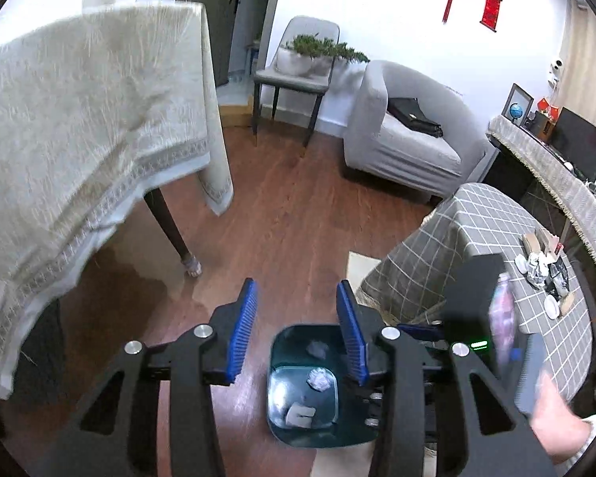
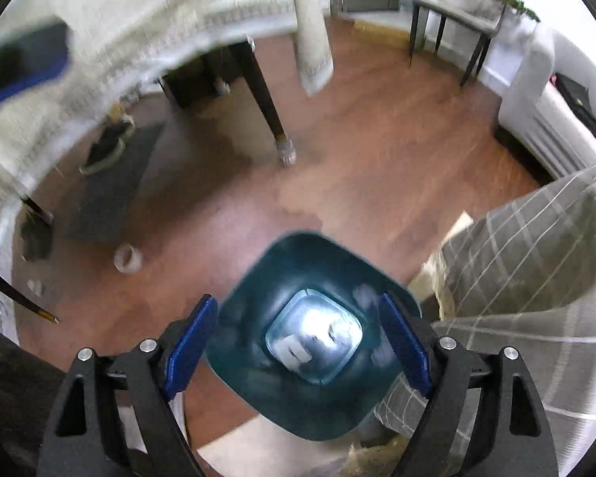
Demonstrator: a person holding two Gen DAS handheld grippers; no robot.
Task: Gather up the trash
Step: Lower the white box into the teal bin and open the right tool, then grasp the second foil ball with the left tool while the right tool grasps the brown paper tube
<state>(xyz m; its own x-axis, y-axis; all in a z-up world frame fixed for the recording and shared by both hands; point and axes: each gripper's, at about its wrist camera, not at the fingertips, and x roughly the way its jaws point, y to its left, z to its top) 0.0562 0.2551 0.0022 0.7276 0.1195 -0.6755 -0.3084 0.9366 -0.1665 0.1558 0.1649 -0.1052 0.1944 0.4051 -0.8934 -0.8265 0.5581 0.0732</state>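
With both our left claw (image 1: 296, 332) and right claw (image 2: 298, 342) spread wide and empty over the dark teal plastic bin (image 1: 294, 429), some crumpled scraps (image 1: 318, 379) lie inside, while more crumpled trash (image 1: 538, 264) waits on the grey checked bench (image 1: 476, 214).

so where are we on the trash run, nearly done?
Partway. Done: the teal bin already holds some crumpled paper and a pale scrap. In hand: nothing; the left tool and right tool both hang open over the bin. Left: a pile of crumpled wrappers still sits on the checked table.
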